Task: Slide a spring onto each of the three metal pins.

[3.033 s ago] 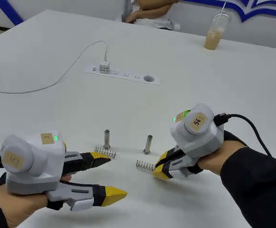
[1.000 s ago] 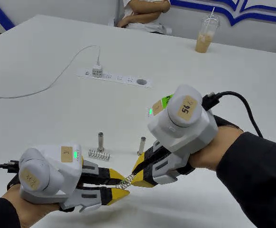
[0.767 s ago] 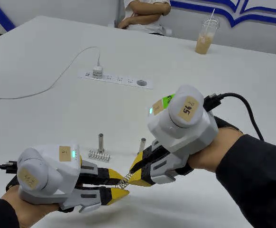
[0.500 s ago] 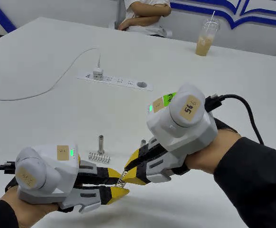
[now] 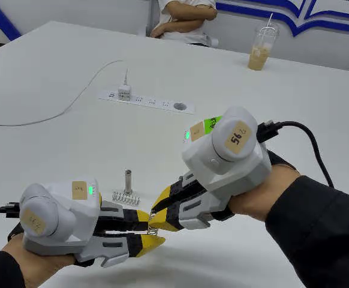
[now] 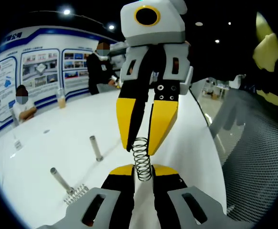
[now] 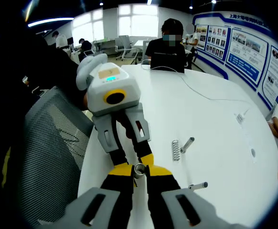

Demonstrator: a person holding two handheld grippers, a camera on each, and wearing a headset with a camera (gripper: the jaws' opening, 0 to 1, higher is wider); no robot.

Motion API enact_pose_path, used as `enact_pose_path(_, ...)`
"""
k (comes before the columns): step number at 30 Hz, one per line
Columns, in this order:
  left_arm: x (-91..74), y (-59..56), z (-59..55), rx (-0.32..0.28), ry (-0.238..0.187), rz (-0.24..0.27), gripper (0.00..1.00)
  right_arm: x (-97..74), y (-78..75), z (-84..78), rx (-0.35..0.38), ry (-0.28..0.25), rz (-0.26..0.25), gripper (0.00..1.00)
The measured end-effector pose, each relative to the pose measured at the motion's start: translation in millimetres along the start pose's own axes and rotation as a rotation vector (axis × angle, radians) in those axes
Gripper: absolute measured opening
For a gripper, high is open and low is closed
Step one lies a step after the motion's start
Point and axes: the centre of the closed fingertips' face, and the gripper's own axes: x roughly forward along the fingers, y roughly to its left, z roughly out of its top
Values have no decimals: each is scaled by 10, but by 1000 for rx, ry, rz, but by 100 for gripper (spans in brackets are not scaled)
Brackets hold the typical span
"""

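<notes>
A small steel spring (image 5: 153, 227) hangs above the table between my two grippers, which meet tip to tip. My right gripper (image 5: 157, 218) is shut on one end; its own view shows that spring (image 7: 139, 170) end-on between the yellow tips. My left gripper (image 6: 143, 172) has its jaws drawn in against the other end of the spring (image 6: 141, 157). One metal pin (image 5: 128, 180) stands upright with a second spring (image 5: 125, 197) lying at its foot. The left gripper view shows two pins (image 6: 96, 148) (image 6: 60, 179).
A white power strip (image 5: 146, 99) with a plug and cable lies farther back. An iced drink cup (image 5: 260, 51) stands at the far edge, near a seated person (image 5: 183, 15). A mesh chair (image 7: 53, 143) is beside the table's near edge.
My right gripper lifted the spring off the table and carried it left to my left gripper. The left jaws, wide apart at first, have narrowed around the spring.
</notes>
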Motion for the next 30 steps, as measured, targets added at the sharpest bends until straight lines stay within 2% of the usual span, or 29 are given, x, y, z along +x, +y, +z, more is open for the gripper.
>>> enact_pose_path(9,-74,83,9,-56,-17,30,24,-42,-59,-2,1,0,-16,11)
enact_pose_path(30,-295,240,-47,-135,-40,121,38,-326,-448,14,30,-31,-126,11)
